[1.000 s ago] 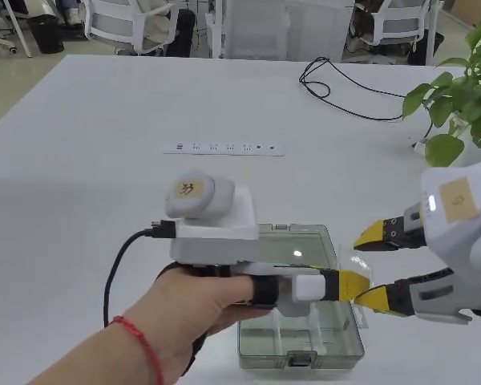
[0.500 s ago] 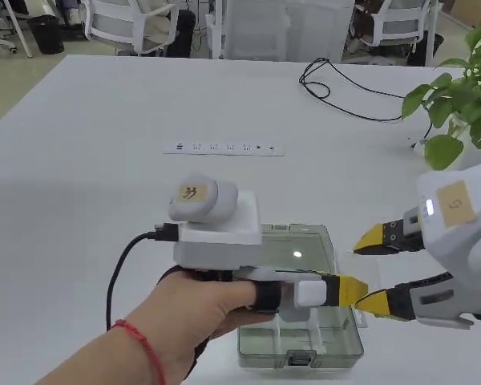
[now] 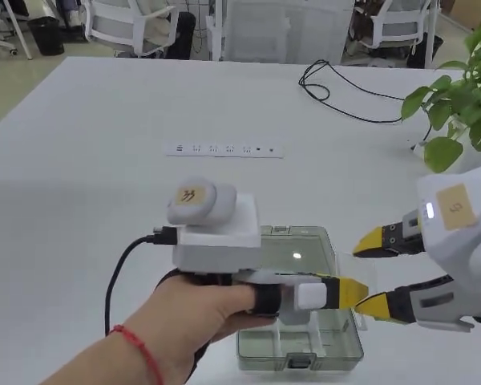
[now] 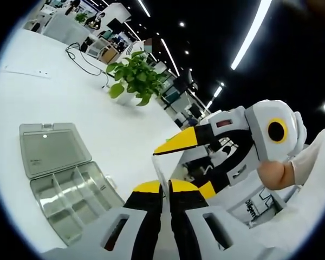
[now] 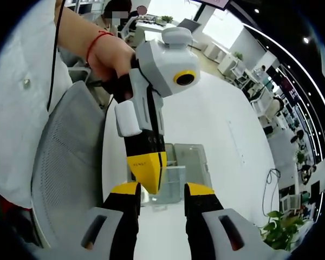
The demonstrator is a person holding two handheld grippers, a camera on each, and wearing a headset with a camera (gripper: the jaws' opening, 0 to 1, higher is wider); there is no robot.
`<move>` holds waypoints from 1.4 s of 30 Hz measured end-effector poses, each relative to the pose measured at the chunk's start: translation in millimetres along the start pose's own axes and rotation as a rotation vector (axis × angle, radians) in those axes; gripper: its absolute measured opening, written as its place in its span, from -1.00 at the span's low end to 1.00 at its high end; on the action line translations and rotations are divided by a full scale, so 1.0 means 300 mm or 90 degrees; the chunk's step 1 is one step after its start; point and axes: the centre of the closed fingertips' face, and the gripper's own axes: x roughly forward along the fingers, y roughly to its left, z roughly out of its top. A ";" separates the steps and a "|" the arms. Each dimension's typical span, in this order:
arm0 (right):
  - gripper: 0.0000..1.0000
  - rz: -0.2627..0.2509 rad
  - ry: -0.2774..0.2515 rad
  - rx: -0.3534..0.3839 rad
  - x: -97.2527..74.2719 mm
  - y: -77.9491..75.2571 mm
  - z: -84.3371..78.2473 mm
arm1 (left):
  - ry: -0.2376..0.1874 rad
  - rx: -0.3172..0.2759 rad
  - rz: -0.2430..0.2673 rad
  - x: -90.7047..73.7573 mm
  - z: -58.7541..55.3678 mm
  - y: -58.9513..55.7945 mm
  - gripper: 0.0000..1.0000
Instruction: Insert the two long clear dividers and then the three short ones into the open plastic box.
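Divider (image 4: 157, 169) seemingly pinched in left gripper's (image 3: 359, 289) closed fingers | right gripper (image 3: 358, 273) fingers apart | keep upright, align with box (image 3: 337, 345) slots

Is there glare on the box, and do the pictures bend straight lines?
Head view: one small glare spot on the box lid; lines stay straight. Left gripper view: the same spot on the lid, and the table bulges from fisheye distortion. Right gripper view: room lines curve strongly.
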 end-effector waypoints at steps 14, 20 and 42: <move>-0.40 -0.003 0.008 -0.025 -0.008 -0.009 -0.002 | -0.004 -0.007 0.003 -0.001 -0.004 0.002 -1.00; -0.38 -0.003 -0.009 -0.007 -0.032 -0.026 0.013 | -0.011 0.005 0.007 -0.006 0.005 0.011 -1.00; -0.40 0.134 -0.164 0.139 -0.148 -0.069 0.080 | 0.030 0.363 -0.023 -0.070 -0.011 -0.029 -1.00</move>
